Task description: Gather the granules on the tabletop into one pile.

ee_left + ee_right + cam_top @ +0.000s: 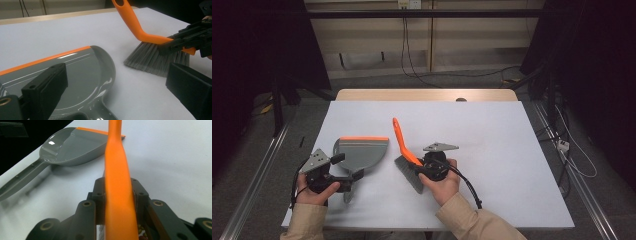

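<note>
Right gripper [421, 171]: jaws clamped on the brush [406, 155], one black jaw pressed flat against each side of the orange handle [117, 182], as seen in the right gripper view. The grip sits low on the handle, close to where it meets the grey bristles [155, 58]. In the high view the brush lies near the middle of the white table [492, 150], just ahead of the person's right hand [443, 186].

Orientation of the brush: the long axis of the handle runs from the gripper away from the person and slightly to the left in the high view, rising as it goes, so that the free end of the handle stands clear of the table. The bristles spread from the bent lower part of the handle toward the table; their tips rest on or just above the surface, which cannot be told apart.

Left gripper [346, 174]: jaws spread wide and grasping nothing. In the left gripper view one jaw stands over the pan of the grey dustpan [361, 152] and the other over bare table. The dustpan lies flat to the left of the brush, its orange-edged lip [364, 138] pointing away from the person and its handle [20, 182] pointing back toward the left hand [314, 192]. Brush and dustpan lie near one another but apart.
</note>
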Demonstrator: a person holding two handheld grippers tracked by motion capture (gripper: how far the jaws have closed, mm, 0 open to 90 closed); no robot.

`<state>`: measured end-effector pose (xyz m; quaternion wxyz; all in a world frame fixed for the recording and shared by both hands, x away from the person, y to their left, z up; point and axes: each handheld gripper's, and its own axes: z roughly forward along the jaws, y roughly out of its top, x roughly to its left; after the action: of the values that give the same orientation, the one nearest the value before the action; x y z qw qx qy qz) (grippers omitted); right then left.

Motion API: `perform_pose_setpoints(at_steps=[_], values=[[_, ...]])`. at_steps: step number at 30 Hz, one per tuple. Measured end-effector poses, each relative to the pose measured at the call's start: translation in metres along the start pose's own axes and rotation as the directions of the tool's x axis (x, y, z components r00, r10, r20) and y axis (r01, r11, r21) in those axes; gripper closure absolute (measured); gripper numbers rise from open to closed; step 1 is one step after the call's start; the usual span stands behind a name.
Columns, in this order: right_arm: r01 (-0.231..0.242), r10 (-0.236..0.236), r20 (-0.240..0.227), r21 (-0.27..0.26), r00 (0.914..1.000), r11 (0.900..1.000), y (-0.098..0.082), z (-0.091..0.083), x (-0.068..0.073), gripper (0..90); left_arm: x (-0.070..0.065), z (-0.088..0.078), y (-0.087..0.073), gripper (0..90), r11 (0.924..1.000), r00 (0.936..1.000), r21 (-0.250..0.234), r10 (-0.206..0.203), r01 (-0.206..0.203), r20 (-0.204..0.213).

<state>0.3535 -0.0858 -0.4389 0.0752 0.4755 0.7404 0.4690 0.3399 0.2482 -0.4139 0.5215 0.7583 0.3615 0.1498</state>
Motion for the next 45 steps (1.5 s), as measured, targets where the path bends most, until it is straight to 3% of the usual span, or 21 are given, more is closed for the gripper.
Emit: perform_pose_setpoints(at_steps=[19, 45], values=[[-0.042, 0.042, 0.031, -0.005, 0.9987, 0.999, -0.004, -0.012, -0.014, 70.8, -0.001, 0.001, 0.000, 3.8, 1.0000, 1.0000, 0.007, 0.005, -0.005, 0.000], [-0.057, 0.058, 0.055, -0.016, 0.9968, 0.998, -0.007, -0.022, -0.027, 70.6, -0.002, 0.002, 0.000, 3.8, 0.9999, 1.0000, 0.011, 0.007, -0.007, 0.004]])
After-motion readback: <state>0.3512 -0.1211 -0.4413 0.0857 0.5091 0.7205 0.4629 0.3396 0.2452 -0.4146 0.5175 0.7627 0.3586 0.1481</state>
